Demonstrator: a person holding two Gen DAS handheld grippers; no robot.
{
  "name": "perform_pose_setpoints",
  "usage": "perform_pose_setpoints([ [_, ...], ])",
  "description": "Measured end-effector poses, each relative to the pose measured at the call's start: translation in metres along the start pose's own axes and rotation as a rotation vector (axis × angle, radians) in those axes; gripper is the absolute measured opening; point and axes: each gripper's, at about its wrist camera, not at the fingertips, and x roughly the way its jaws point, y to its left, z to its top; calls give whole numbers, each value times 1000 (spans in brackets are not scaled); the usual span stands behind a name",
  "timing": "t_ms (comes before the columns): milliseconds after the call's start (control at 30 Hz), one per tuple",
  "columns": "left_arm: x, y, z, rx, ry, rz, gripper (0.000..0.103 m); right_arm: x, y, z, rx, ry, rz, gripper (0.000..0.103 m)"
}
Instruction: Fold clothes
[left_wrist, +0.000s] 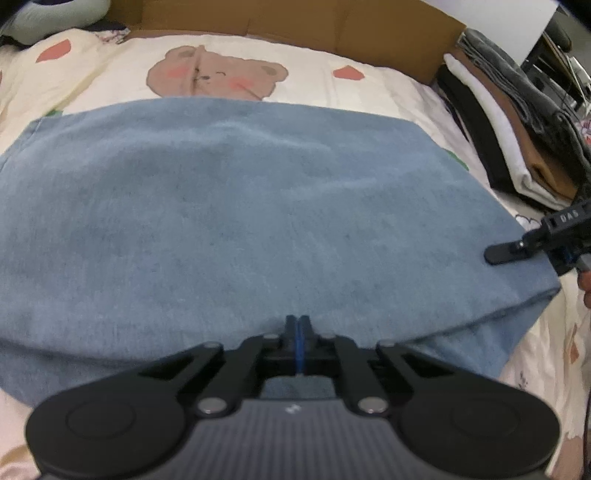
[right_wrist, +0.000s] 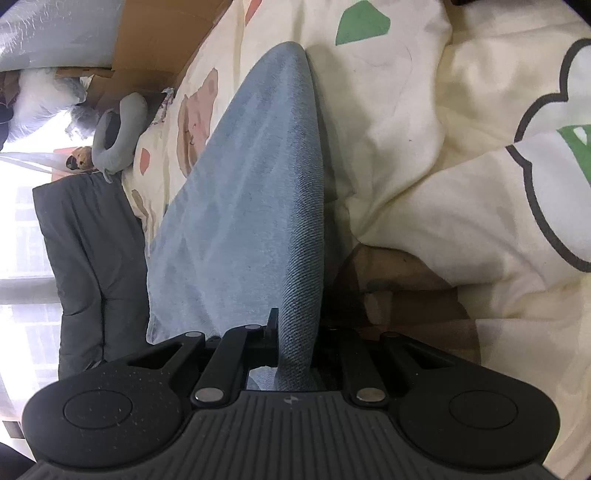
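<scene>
Left wrist view: at the left and centre of the frame the blue garment (left_wrist: 258, 206) lies spread flat on the bed, over a cream duvet (left_wrist: 314, 74) with a bear print, its long axis running across the frame from left to right. At lower centre the left hand-held gripper (left_wrist: 297, 325) has its fingers pressed together on the garment's near edge, about midway along it; whether cloth sits between them I cannot tell, as the fingers look fully together. At the right edge of the frame the right hand-held gripper (left_wrist: 517, 247) reaches in onto the garment's right end, where a doubled edge shows. A stack of folded clothes (left_wrist: 509, 147) sits at upper right.

Right wrist view: the garment (right_wrist: 258, 192) runs away up the middle of the frame from the right hand-held gripper (right_wrist: 295, 332), which pinches its thick rolled edge.

Judgement: both hand-held grippers sit on the near edge, the left at mid-length, the right at the end. The scene fits either a fold just laid down or one about to be lifted
</scene>
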Motion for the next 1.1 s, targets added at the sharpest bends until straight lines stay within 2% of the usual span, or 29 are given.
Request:
perform_pose_setpoints([
  [367,-15,3,-21,-26,71,-31,3,1,-3,-3,25,-60,-25,14],
  [433,-24,2,-16,-22,66,-43,4,0,-6,-3,32,-74,-19,18],
  [567,-41,0,0,10,28,-62,4,1,-9,-2,49,-104,-8,19],
  [633,-44,1,11,13,13,-60,7,1,-10,-1,56,-119,-4,24],
  [733,-36,2,26,0,0,-47,9,1,-9,2,63,-139,-2,26],
  [800,-24,2,34,-2,3,-30,9,1,-7,4,70,-154,3,37],
  [867,-14,3,38,-2,10,-16,12,0,-6,7,76,-168,8,41],
  [1000,5,8,44,-7,22,8,13,-1,-3,13,88,-196,17,41],
  [1100,11,6,53,9,3,20,13,0,-3,16,85,-208,17,41],
])
